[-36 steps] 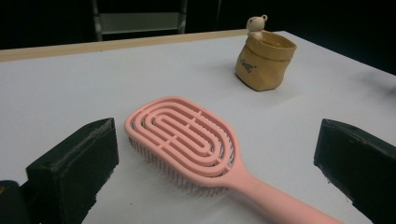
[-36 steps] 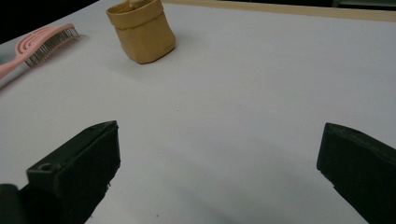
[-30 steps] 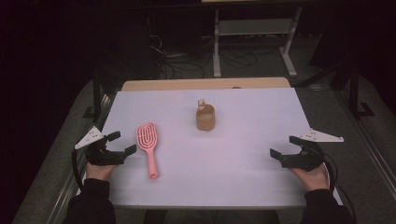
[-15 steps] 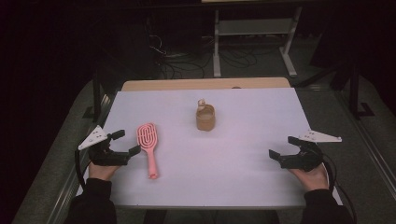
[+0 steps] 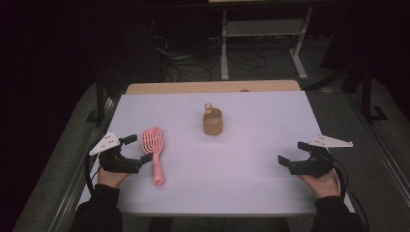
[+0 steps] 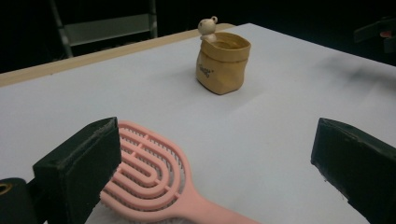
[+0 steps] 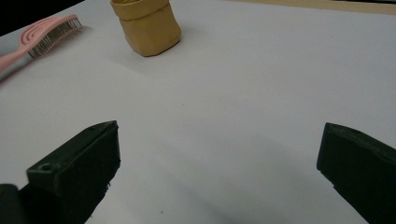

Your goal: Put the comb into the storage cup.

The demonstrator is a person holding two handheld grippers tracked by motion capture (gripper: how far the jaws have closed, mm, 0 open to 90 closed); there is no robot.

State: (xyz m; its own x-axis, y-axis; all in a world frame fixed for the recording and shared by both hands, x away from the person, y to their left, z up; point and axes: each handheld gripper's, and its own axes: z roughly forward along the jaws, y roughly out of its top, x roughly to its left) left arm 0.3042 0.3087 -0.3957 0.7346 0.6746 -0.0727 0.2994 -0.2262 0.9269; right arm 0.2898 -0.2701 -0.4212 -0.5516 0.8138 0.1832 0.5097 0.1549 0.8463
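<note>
While both claws gape empty, tan pouch (image 6: 223,63) stands upright, bear figurine (image 6: 206,27) at rim.

Black two-jaw claws (image 5: 138,149) with grey triangular plates, trailing black cables, dark sleeves.

Only one piece of writing showed: a short dark print on the side of the tan paper-bag pot (image 6: 222,63), running slantwise down its face at about 8 o'clock from the little bear figure (image 6: 207,26) on its rim. The letters were too small and blurred to be read. Nothing else bore any text, number or sign.
</note>
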